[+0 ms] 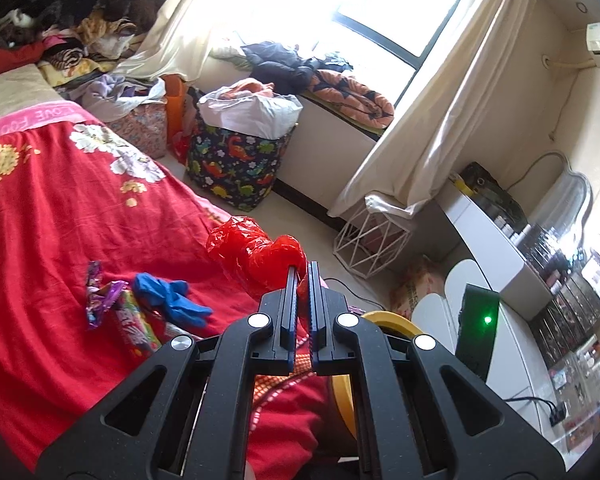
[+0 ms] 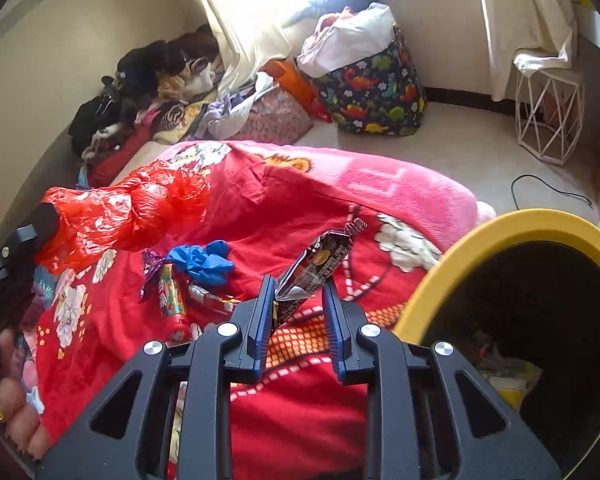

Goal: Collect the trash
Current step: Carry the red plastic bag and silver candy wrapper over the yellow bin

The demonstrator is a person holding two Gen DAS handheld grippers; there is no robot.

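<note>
My left gripper [image 1: 302, 270] is shut on a crumpled red plastic bag [image 1: 256, 252], held above the red flowered blanket [image 1: 60, 208]. The right wrist view shows that bag [image 2: 132, 208] at the left. My right gripper [image 2: 296, 284] is shut on a dark snack wrapper [image 2: 320, 260], which sticks up between its blue pads just off the blanket. A blue glove [image 2: 204, 258], a purple wrapper [image 2: 152, 264] and a colourful candy pack [image 2: 172, 296] lie on the blanket. A yellow-rimmed bin [image 2: 500, 224], dark inside, stands to the right of the right gripper.
A dinosaur-print basket [image 2: 376, 92] full of laundry and a white wire stand [image 2: 548, 120] stand on the floor beyond the bed. Clothes [image 2: 140, 92] pile up by the wall. A black cable [image 2: 552, 188] lies on the floor. A white desk [image 1: 500, 264] is at the right.
</note>
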